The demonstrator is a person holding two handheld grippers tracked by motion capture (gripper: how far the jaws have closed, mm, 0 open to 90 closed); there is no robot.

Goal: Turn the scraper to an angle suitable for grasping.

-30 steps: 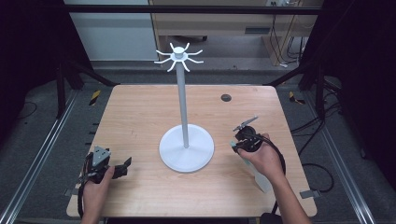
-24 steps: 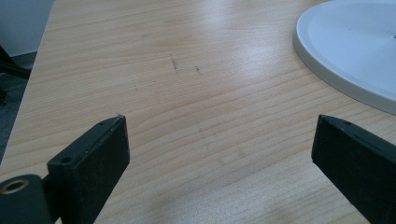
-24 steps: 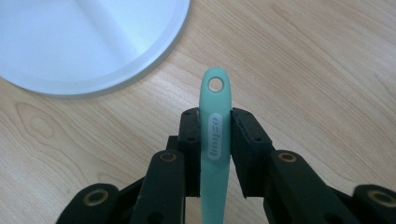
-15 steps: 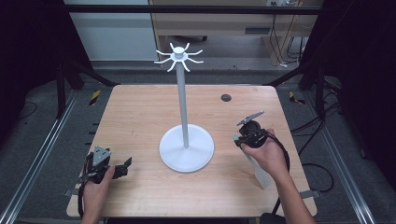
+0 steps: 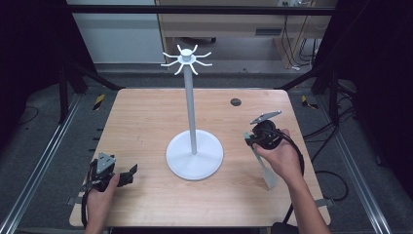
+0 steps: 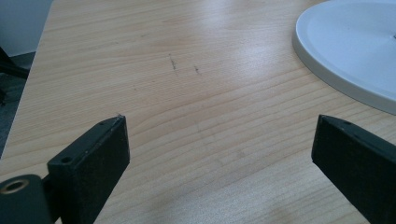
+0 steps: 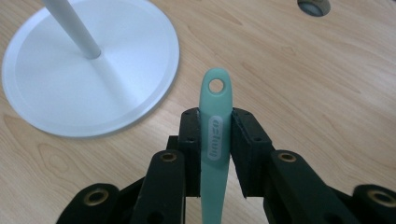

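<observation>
A mint-green utensil handle [image 7: 215, 135], with a round hanging hole at its tip and a pale oval label along its length, sits clamped between the two black jaws of the right gripper [image 7: 215, 140]. The right gripper view shows this grip plainly: the jaws press against both sides of the handle, and its tip points toward the white stand's round base [image 7: 88, 70]. From the high view, the same utensil looks like a thin pale blade [image 5: 265, 170] running back under the person's right hand [image 5: 280, 156], its far end resting on the wooden table [image 5: 146, 117]; the green colour and the hole cannot be made out there.

The right gripper [image 5: 251, 139] is right of the stand. The high view shows the whole stand: a slim white pole [image 5: 190, 112] rising from the base to a crown of curved hooks [image 5: 186, 59].

The left gripper [image 5: 127, 174] rests near the table's front left corner in the left hand [image 5: 100, 195]. In the left gripper view its jaws stand wide apart over bare wood, with the base's rim [image 6: 327, 70] beyond. A small dark round cap [image 5: 235, 102] is set in the table's far right.
</observation>
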